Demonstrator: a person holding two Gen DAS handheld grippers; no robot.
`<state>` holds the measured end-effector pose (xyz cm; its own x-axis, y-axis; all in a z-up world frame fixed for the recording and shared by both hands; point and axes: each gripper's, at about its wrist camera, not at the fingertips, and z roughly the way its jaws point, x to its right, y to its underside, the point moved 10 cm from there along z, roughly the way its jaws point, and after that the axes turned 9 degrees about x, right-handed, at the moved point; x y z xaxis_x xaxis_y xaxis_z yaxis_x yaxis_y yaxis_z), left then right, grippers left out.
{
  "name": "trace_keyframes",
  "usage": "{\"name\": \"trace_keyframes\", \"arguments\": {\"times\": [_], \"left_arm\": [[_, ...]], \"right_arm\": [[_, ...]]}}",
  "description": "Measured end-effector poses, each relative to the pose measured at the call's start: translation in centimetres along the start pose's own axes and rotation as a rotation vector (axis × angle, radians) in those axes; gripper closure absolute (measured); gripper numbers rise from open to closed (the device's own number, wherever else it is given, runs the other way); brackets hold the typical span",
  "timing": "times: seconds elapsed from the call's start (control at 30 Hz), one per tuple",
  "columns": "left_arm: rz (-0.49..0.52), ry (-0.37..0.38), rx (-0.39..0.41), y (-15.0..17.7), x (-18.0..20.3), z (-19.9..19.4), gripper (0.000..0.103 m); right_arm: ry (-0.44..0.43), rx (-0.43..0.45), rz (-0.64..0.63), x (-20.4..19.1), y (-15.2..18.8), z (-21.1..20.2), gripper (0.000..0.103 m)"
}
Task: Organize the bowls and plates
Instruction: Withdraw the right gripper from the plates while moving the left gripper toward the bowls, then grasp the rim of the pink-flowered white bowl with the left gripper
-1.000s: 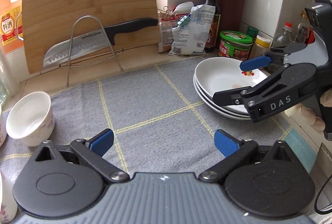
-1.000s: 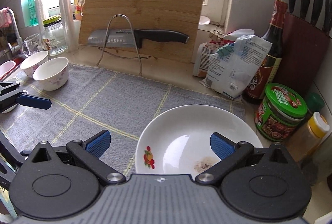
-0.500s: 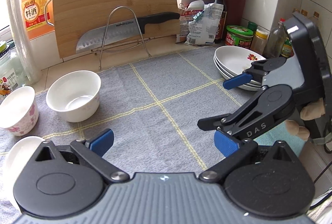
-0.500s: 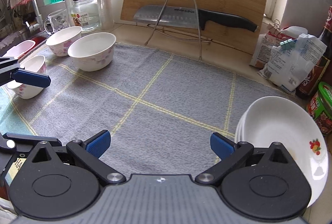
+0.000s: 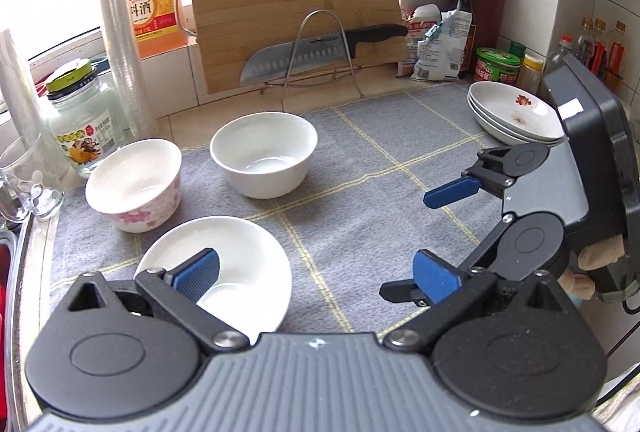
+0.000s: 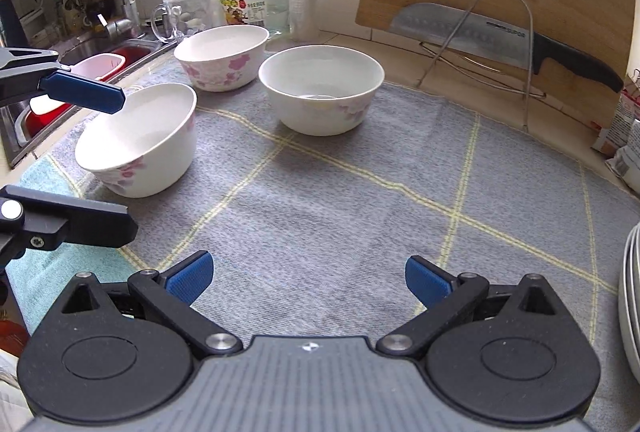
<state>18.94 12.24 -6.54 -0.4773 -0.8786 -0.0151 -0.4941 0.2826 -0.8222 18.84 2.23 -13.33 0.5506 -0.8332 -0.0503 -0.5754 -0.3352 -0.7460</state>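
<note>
Three white bowls stand on the grey mat (image 5: 360,216): a near bowl (image 5: 240,268), a pink-flowered bowl (image 5: 134,183) and a plain-looking bowl (image 5: 264,153). A stack of white plates (image 5: 514,113) sits at the mat's far right. My left gripper (image 5: 316,276) is open and empty, its left finger over the near bowl's inside. My right gripper (image 6: 306,282) is open and empty over bare mat. In the right wrist view the near bowl (image 6: 138,143), flowered bowl (image 6: 222,55) and third bowl (image 6: 322,93) lie ahead to the left, the plates (image 6: 630,292) at the right edge.
A bamboo cutting board (image 5: 292,3) leans on the wall behind a wire rack (image 5: 320,59) holding a knife (image 5: 320,49). Jars, a glass mug (image 5: 24,183), bottles and packets line the back. A sink (image 6: 92,51) lies at the left.
Both grippers have swung left, away from the plate stack and toward the bowls. The left gripper's finger now hangs over the near bowl. Both stay open.
</note>
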Motion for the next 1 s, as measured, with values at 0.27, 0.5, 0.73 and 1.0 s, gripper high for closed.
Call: {"name": "trace_keyframes", "arguments": {"times": [0.27,0.5,0.73,1.0], "left_arm": [[-0.028,-0.065,0.014,0.8,-4.4,-1.0,0.001],[-0.061,-0.112,0.010,1.5,-7.1,-1.4,0.001],[-0.079,-0.138,0.010,2.0,-8.6,-1.6,0.001],[-0.089,-0.126,0.019,1.7,-9.5,-1.1,0.001]], "right_arm": [[-0.075,-0.007,-0.065,-4.9,-0.5,2.1,0.000],[-0.140,-0.024,-0.130,-8.8,-0.7,4.1,0.000],[-0.153,-0.042,-0.175,-9.9,-0.4,4.4,0.000],[-0.153,0.000,-0.158,-9.6,0.0,4.0,0.000]]}}
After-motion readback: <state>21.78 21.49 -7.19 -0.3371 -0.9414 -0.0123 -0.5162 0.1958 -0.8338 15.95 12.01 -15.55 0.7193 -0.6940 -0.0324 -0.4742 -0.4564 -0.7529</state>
